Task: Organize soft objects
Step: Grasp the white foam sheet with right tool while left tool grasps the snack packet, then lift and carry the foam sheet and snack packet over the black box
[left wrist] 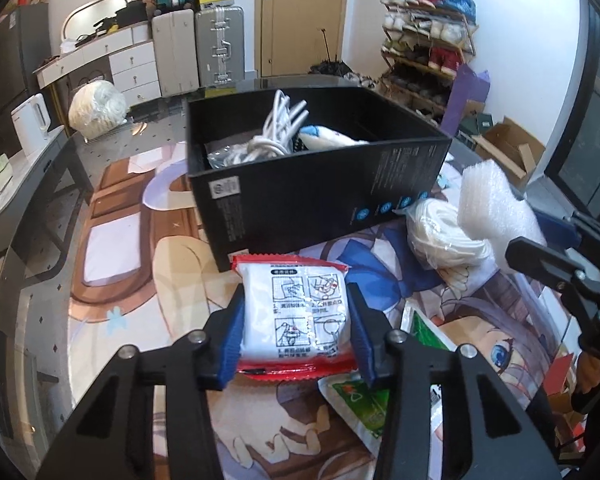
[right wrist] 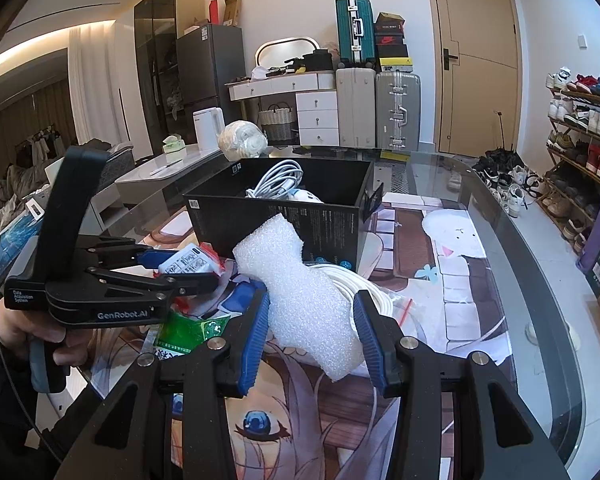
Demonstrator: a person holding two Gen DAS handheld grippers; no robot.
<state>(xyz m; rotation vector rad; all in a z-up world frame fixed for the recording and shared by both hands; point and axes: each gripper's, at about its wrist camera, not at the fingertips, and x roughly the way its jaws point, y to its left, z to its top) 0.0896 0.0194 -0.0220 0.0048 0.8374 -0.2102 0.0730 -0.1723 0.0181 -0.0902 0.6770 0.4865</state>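
Observation:
My left gripper point(left wrist: 296, 328) is shut on a white packet with red edges point(left wrist: 296, 312), held just in front of an open black box point(left wrist: 320, 200). The box holds white cables point(left wrist: 276, 132) and a white-and-blue soft item point(left wrist: 328, 138). My right gripper point(right wrist: 312, 336) is shut on a white foam piece point(right wrist: 300, 292), to the right of the box point(right wrist: 276, 216). It also shows in the left wrist view point(left wrist: 496, 212). A bagged coil of white cord point(left wrist: 440, 236) lies under the foam. The left gripper point(right wrist: 180, 268) and its packet point(right wrist: 188, 262) show in the right wrist view.
Green sachets point(left wrist: 360, 400) lie on the printed mat under the glass tabletop point(right wrist: 480, 240). A bagged ball of white yarn point(left wrist: 96, 108) sits at the table's far left. A cardboard box point(left wrist: 508, 148) and a shoe rack point(left wrist: 428, 48) stand beyond the table's right side.

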